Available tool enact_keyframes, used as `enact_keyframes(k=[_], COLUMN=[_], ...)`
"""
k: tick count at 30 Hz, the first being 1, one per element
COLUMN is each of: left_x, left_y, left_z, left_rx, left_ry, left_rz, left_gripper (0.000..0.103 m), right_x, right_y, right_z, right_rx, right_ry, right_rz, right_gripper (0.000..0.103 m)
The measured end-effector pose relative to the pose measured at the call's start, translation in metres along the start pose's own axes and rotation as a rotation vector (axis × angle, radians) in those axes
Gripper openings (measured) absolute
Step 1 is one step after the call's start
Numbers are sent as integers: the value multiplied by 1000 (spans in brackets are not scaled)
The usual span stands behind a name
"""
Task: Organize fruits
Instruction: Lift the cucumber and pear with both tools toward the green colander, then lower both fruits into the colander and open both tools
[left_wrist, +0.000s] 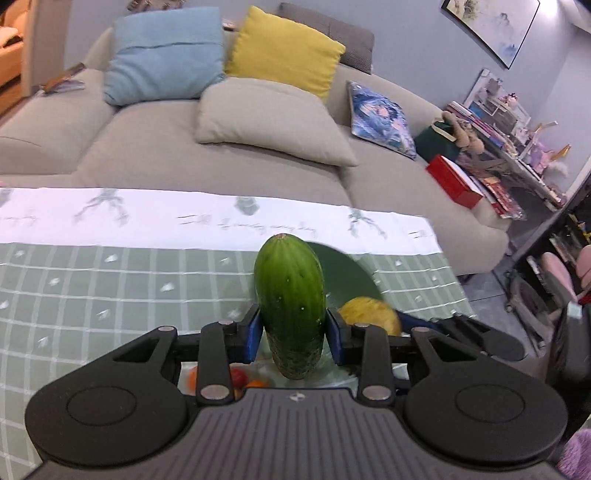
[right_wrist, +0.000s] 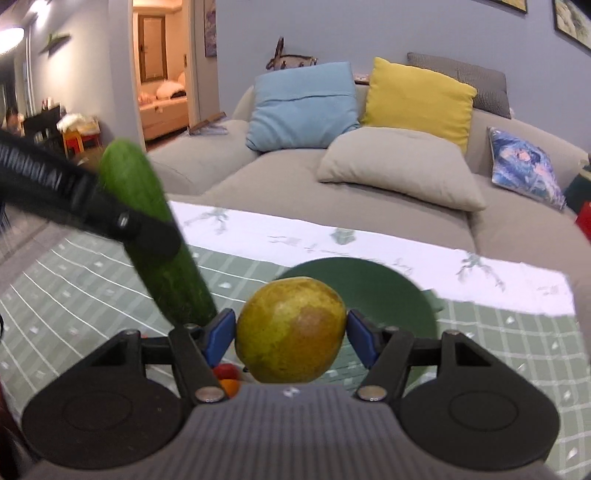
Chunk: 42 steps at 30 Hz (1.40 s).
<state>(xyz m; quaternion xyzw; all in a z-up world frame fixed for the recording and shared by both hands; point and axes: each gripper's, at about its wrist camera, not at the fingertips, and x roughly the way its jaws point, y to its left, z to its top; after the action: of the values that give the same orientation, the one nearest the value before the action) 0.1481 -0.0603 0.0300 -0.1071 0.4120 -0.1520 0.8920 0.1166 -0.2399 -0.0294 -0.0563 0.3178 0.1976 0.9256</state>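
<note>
My left gripper (left_wrist: 293, 334) is shut on a green cucumber (left_wrist: 290, 295) and holds it upright above the table. The same cucumber (right_wrist: 147, 221) and the left gripper's black arm show at the left of the right wrist view. My right gripper (right_wrist: 291, 332) is shut on a yellow-green pear (right_wrist: 291, 328), held above the table; the pear also shows in the left wrist view (left_wrist: 371, 314). A dark green plate (right_wrist: 369, 288) lies on the table just beyond the pear, and behind the cucumber in the left wrist view (left_wrist: 347, 273). Small red and orange fruits (right_wrist: 227, 376) lie below the grippers, mostly hidden.
The table has a green checked cloth (left_wrist: 92, 295) with a white printed strip (left_wrist: 184, 218) along its far edge. A beige sofa (left_wrist: 184, 147) with blue, yellow, beige and patterned cushions stands right behind. Cluttered shelves (left_wrist: 517, 147) and a red box (left_wrist: 454, 181) are at the right.
</note>
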Motion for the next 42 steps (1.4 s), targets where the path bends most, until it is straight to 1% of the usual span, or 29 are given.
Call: enact_keyframes(k=[3,6,9,12,18,22,25,29,33,37,39,41,42], left_x=[28,57,83,100,128,144,157,164,172,178,180,182,181], left_y=[-8,-13,-12,-6,1,5,10,15,21,21,21,20,20], left_z=[10,12,12,10,10,11,8,8,11,11,12,13,13], left_rx=[16,34,23,20,18,12,-3,-23,-51,-36,-23,-11,-1], left_ry=[30,83,140,188,269,302,332,309,313,317,315,323,324], left_rz=[-21,-13,-10,-6,-17,-15,-14,-15,-9,23,32,38,45], left_gripper=[40,40,40,40,40,40,40,41,42,45,46,49,54], right_x=[14,33,54,72,109,128,137,146,153,158,159,161,162], right_y=[-16,-30,-41,-52,-62,-66,-66,-68,-70,-70,-71,-71,-71], right_z=[2,2,1,2,1,0,0,-1,-2,-7,-7,-6,-5], right_rx=[-27,-42,-48,-52,-113,-147,-149,-150,-151,-156,-150,-151,-154], right_ry=[39,84,141,191,289,326,340,346,355,368,359,362,361], right_rz=[-13,-9,5,21,40,43,49,50,49,46,46,44,41], right_gripper=[63,63,63,63,63,63,63,63,63,63,63,63,63])
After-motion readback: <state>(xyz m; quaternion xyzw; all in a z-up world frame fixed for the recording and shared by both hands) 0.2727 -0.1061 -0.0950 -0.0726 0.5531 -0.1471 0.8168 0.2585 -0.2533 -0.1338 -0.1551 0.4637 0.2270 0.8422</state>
